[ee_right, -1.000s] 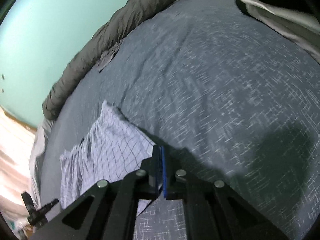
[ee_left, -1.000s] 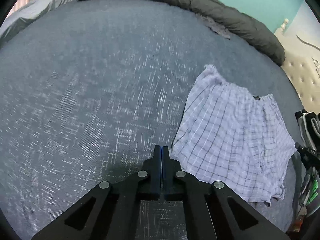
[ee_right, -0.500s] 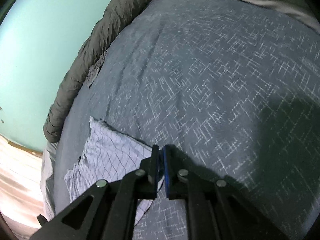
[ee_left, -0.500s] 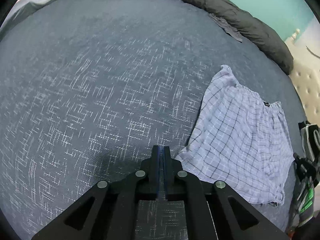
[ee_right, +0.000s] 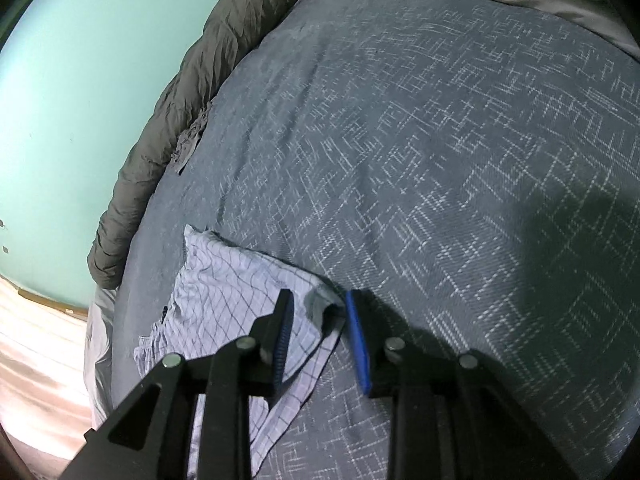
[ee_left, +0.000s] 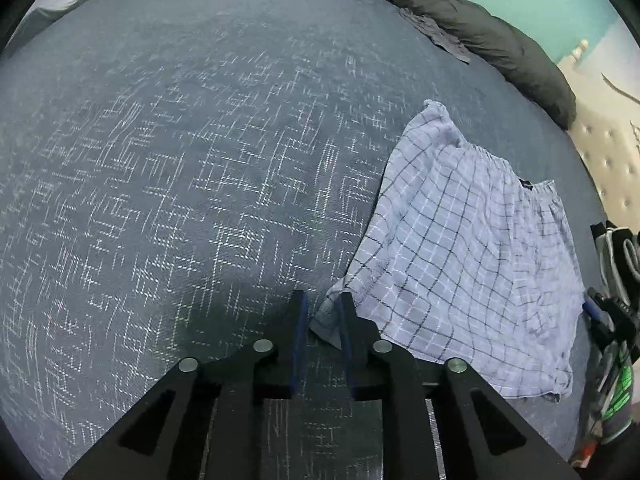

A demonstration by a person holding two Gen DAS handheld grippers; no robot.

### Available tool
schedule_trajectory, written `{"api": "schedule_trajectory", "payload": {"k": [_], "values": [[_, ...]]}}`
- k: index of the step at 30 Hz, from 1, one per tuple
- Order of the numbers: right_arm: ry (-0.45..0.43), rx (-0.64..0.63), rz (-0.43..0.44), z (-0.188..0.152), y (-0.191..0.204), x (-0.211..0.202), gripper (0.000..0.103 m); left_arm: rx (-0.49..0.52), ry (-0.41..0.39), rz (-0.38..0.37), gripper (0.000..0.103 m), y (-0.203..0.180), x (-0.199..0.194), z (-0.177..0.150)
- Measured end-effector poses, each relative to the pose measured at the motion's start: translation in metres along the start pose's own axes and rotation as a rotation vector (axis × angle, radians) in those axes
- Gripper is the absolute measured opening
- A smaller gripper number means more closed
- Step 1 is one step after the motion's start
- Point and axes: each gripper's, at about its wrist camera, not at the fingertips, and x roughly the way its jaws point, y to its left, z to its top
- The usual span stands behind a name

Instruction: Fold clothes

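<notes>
Both grippers, left gripper (ee_left: pixel 322 312) and right gripper (ee_right: pixel 320 312), now parted from closed, straddle checked shorts (ee_left: pixel 472 248) corners on bed (ee_left: pixel 180 160), ready to pinch.

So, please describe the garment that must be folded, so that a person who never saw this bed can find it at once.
Look at the large bed with the dark blue cover flecked with white. Near its edge, on the side of the padded cream headboard, lie the checked shorts. They are the only pale lilac cloth with a dark grid; the crumpled duvet behind is plain dark grey.
</notes>
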Motion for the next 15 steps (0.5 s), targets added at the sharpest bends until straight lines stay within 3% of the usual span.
{"api": "schedule_trajectory", "payload": {"k": [3,15], "values": [[0.0,0.005,0.007,0.0,-0.002,-0.001,0.027,0.018,-0.004,0.008,0.003,-0.004,0.001,0.002],[-0.021,0.011,-0.015,0.001,0.001,-0.003,0.028,-0.007,-0.059,0.047,0.002,0.01,-0.022,0.004]]}}
